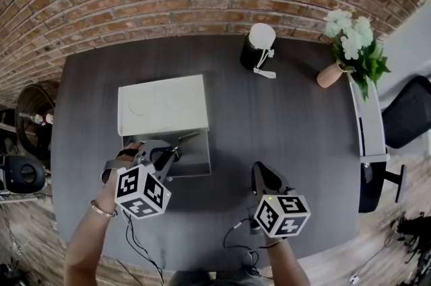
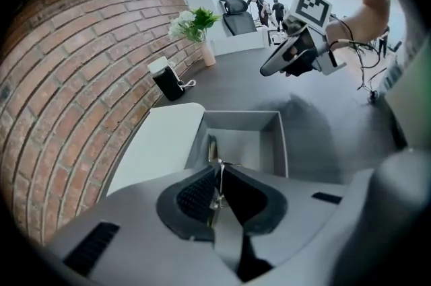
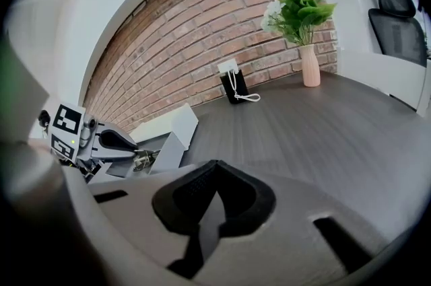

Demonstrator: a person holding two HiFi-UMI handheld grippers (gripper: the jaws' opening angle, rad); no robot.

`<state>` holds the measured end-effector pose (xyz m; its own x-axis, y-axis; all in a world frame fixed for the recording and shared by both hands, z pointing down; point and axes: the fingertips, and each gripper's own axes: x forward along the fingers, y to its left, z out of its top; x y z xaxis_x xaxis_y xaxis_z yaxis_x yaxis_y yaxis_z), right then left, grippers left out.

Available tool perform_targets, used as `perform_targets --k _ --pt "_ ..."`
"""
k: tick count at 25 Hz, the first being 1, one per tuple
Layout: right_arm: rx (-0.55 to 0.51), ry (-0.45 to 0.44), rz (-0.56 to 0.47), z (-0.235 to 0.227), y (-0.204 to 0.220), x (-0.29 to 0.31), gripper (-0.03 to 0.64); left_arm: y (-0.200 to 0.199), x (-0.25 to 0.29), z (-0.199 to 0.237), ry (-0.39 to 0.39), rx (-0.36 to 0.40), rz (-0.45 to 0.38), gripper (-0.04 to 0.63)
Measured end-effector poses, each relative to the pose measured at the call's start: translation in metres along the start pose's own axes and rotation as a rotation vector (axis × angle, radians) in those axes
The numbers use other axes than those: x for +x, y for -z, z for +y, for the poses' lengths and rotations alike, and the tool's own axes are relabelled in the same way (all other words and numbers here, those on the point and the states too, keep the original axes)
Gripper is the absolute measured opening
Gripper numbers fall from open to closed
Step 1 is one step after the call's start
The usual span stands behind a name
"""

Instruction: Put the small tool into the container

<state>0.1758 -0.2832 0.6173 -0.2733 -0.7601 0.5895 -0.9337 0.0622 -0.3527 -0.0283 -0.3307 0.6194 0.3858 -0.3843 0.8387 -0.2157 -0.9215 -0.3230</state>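
Note:
A grey open container (image 1: 195,163) lies on the dark table, its white lid (image 1: 163,105) folded back toward the wall. My left gripper (image 1: 172,157) is shut on a thin metal tool (image 1: 188,137) whose tip pokes out over the container's near left rim. In the left gripper view the tool (image 2: 214,158) runs up between the closed pads, above the container's hollow (image 2: 246,143). My right gripper (image 1: 260,171) hovers over bare table to the container's right, shut with nothing in it. The right gripper view shows its jaws (image 3: 214,177) pressed together and the left gripper (image 3: 128,145) by the container (image 3: 168,136).
At the back of the table a black cylinder with a white top and cord (image 1: 258,46) stands by the brick wall. A vase of white flowers (image 1: 349,44) is at the back right. A white ledge (image 1: 369,123) and an office chair (image 1: 407,110) border the right edge.

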Motion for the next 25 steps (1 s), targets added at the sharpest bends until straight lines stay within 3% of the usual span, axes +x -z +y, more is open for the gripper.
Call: perform_targets --k 13,19,22,25 --pt "0.009 0.010 -0.013 0.006 -0.001 -0.004 0.002 0.005 0.010 -0.016 0.189 -0.203 -0.021 0.080" --pt "-0.005 0.006 -0.019 0.015 -0.007 -0.009 0.002 0.004 0.001 -0.008 0.228 -0.321 -0.070 0.091" --pt "-0.010 0.006 -0.023 0.019 -0.011 -0.014 0.002 -0.001 -0.015 -0.001 0.224 -0.404 -0.124 0.089" --pt "-0.018 0.007 -0.033 0.023 -0.017 -0.019 0.002 -0.014 -0.040 0.011 0.186 -0.548 -0.241 0.084"
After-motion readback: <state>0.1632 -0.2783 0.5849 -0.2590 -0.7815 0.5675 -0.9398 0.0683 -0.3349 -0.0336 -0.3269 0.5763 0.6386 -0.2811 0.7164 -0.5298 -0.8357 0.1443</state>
